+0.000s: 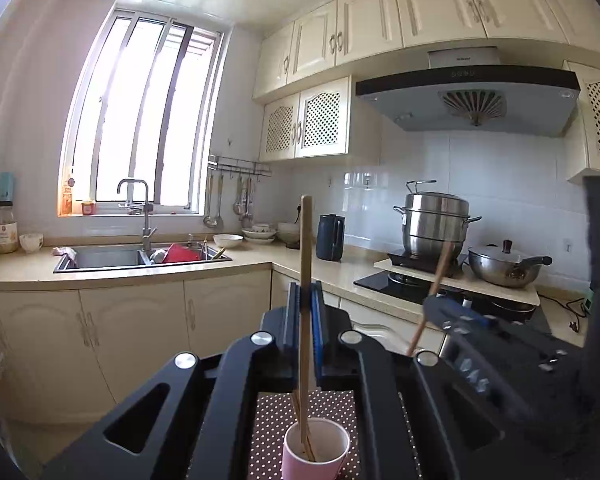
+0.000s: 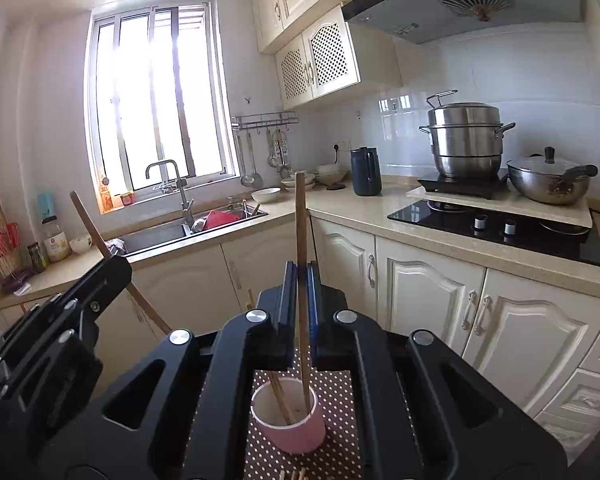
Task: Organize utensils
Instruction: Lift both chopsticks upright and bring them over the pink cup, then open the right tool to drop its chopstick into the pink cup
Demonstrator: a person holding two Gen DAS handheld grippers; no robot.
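Left wrist view: the left gripper (image 1: 305,292) is clamped on an upright chopstick (image 1: 305,280) whose lower end dips into a pink cup (image 1: 315,456) on a dotted mat (image 1: 274,420), near the camera. To the right, the right gripper (image 1: 434,304) pinches a slanted stick (image 1: 436,280).

Right wrist view: the right gripper's jaws are pressed on that stick, standing in the cup. The sink (image 2: 156,236) lies far left.

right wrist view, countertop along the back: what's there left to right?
Whisks → bottle → small bowl → sink → white bowl → dark jug → steamer pot → lidded wok.
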